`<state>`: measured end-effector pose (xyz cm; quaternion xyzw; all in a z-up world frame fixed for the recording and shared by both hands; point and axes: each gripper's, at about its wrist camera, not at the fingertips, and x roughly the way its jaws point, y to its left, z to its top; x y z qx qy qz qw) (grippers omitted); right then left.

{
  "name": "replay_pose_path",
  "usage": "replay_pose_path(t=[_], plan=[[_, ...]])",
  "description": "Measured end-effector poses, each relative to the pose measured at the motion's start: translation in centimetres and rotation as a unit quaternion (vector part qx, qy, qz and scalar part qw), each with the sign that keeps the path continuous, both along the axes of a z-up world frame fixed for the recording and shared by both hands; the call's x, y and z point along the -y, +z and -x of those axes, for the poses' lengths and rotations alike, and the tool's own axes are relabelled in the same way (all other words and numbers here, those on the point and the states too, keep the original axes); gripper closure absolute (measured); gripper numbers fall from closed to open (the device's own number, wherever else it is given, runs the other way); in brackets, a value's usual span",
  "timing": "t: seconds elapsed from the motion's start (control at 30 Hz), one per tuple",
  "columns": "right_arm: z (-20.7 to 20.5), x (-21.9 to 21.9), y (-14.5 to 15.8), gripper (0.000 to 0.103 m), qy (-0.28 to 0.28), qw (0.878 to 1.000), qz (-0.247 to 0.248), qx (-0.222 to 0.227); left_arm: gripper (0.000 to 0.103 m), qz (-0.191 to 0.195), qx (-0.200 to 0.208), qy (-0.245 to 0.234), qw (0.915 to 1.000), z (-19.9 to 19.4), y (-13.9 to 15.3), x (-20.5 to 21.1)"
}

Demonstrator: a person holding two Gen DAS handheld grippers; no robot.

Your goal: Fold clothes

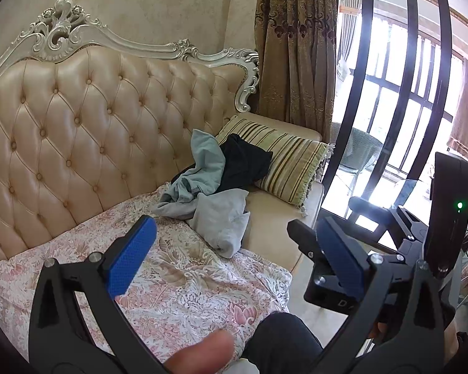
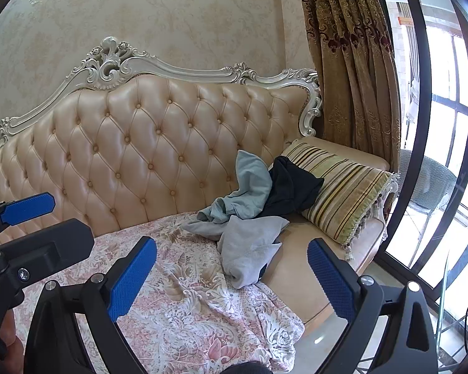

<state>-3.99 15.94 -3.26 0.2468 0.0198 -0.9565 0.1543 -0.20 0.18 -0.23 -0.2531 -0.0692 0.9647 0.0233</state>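
Both of your tools hang in the air above the seat with nothing in them: the left gripper has its blue pads spread wide apart, and the right gripper is spread just as wide. The clothes wait ahead of you in a loose heap at the far end of the cream tufted leather sofa: a pale grey crumpled garment lies nearest, partly on the pink floral lace throw and partly on bare cushion, a light blue-green garment rises behind it against the backrest, and a black garment slumps against the striped tasselled cushion. The sensible first step looks to be picking one piece out of the heap, and the grey one is the easiest, since it is on top at the front. Bring one gripper down on a single edge or corner of it, not on the bunched middle, so you lift one layer only. Lift slowly and check that the blue-green piece, which touches it, does not come along. Lay it flat on the open stretch of throw before folding.
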Motion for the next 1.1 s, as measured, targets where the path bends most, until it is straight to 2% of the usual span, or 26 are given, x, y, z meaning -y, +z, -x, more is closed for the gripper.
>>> replay_pose_path(t=[1.1], plan=[[-0.34,0.54,0.03,0.004,-0.001,1.0,-0.002,-0.004,0.0,-0.004,0.003,-0.001,1.0,0.0,0.06,0.07]])
